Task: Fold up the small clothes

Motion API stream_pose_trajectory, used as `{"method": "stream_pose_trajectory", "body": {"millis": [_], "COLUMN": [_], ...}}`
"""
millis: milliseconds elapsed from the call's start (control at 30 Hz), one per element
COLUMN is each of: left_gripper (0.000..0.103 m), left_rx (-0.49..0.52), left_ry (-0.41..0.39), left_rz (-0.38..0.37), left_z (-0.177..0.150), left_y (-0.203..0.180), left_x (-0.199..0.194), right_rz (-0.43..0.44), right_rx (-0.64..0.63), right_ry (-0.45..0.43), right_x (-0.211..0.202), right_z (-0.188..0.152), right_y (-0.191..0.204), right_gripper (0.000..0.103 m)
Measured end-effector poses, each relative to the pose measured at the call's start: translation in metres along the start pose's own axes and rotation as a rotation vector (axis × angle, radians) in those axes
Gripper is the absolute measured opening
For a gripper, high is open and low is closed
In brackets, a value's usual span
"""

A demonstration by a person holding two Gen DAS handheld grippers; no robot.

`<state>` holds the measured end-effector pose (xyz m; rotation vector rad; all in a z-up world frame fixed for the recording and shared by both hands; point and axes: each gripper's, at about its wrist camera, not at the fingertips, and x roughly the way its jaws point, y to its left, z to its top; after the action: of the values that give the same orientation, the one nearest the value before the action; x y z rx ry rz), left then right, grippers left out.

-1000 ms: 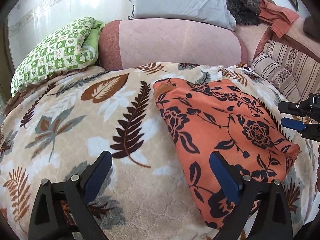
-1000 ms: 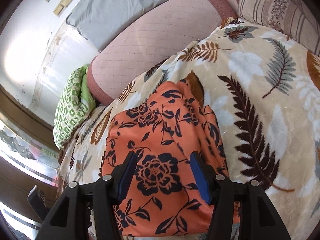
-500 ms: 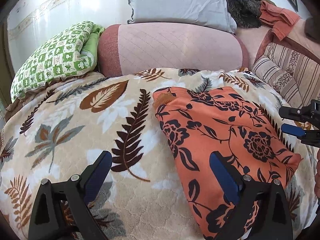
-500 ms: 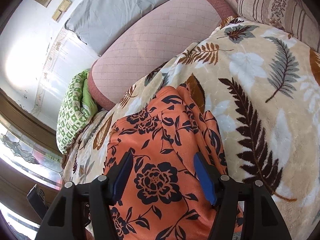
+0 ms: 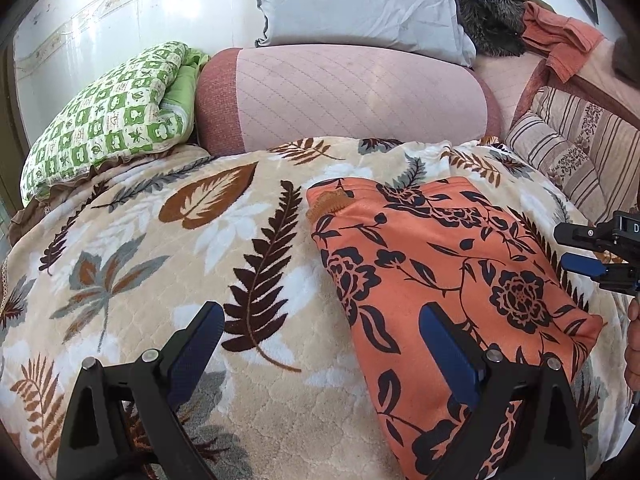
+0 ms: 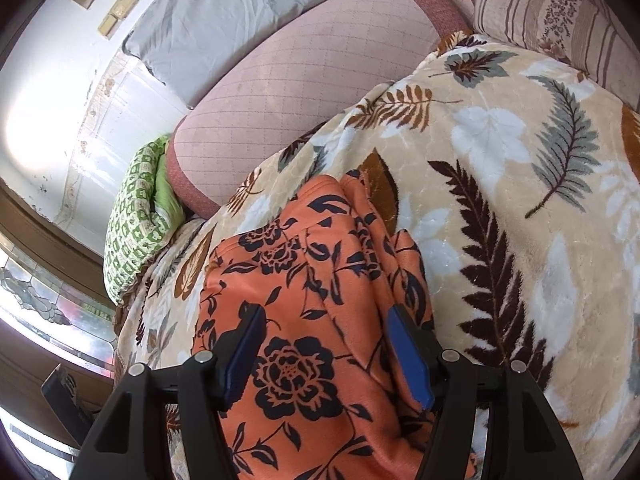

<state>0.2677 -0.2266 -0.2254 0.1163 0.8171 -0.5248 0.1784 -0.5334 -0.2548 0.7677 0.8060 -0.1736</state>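
Note:
An orange garment with a black flower print lies folded on the leaf-patterned blanket. My left gripper is open and empty, hovering over the garment's left edge; its right finger is above the cloth, its left finger above the blanket. My right gripper is open and empty, just above the garment. It also shows in the left wrist view at the garment's right edge.
A pink bolster, a grey pillow and a green checked quilt lie at the back of the bed. Striped cushions stand at the right. A dark furry thing and an orange cloth lie at the far right.
Both grippers have drawn back a little from the garment, staying open. The garment has not moved.

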Motion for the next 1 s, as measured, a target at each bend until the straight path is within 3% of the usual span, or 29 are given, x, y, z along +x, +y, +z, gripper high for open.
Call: {"method": "stream_pose_trajectory", "body": {"millis": [333, 400, 533, 600, 867, 1000], "left_gripper": [0.098, 0.098, 0.098, 0.098, 0.098, 0.098], "left_rx": [-0.003, -0.025, -0.110, -0.163, -0.238, -0.256], "left_ry": [0.028, 0.047, 0.113, 0.157, 0.279, 0.350], "left_rz": [-0.031, -0.084, -0.287, -0.354, -0.474, -0.543], "left_z": [0.002, 0.003, 0.005, 0.005, -0.005, -0.014], "left_y": [-0.002, 0.000, 0.011, 0.015, 0.009, -0.004], "left_x": [0.007, 0.010, 0.020, 0.028, 0.054, 0.068], "right_rz": [0.000, 0.006, 0.024, 0.027, -0.007, 0.017], "right_rx": [-0.012, -0.014, -0.024, -0.023, 0.004, 0.053], "right_ry": [0.020, 0.024, 0.049, 0.071, 0.112, 0.156], "right_x": [0.003, 0.003, 0.005, 0.009, 0.021, 0.034], "right_z": [0.003, 0.003, 0.004, 0.004, 0.008, 0.008], "right_y": [-0.006, -0.008, -0.014, -0.020, -0.045, -0.058], "right_gripper": [0.068, 0.071, 0.072, 0.074, 0.075, 0.077]}}
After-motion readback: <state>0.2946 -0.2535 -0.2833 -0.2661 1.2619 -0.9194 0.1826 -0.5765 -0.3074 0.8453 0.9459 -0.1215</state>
